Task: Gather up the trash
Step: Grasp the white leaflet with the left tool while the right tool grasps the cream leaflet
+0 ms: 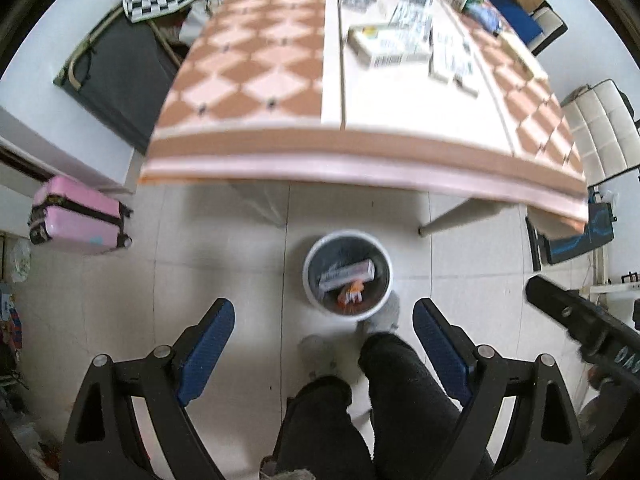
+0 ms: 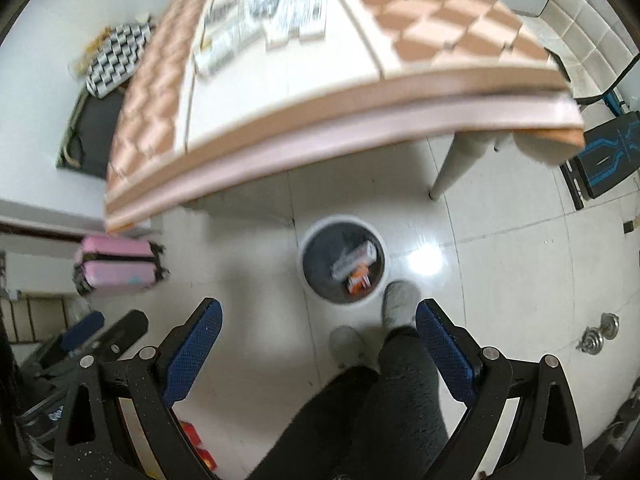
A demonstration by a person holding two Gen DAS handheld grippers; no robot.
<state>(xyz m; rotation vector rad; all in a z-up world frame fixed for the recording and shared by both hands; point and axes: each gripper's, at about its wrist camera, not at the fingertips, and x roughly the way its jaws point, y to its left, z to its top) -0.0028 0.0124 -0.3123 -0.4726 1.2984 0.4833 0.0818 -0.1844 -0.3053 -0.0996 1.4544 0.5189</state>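
Observation:
A white-rimmed waste bin (image 1: 310,258) stands on the tiled floor in front of the table; it holds a white box (image 1: 347,273) and an orange packet (image 1: 352,291). The bin also shows in the right wrist view (image 2: 305,248). Several boxes and packets (image 1: 386,44) lie on the checkered table (image 1: 256,64), also seen in the right wrist view (image 2: 280,20). My left gripper (image 1: 324,312) is open and empty above the floor, short of the bin. My right gripper (image 2: 318,312) is open and empty, also above the floor near the bin.
The person's legs and grey slippers (image 1: 384,312) stand beside the bin. A pink suitcase (image 1: 76,216) sits at the left. A white chair (image 1: 600,128) and a black-blue chair (image 2: 604,160) stand at the right. The table edge (image 1: 360,160) overhangs ahead.

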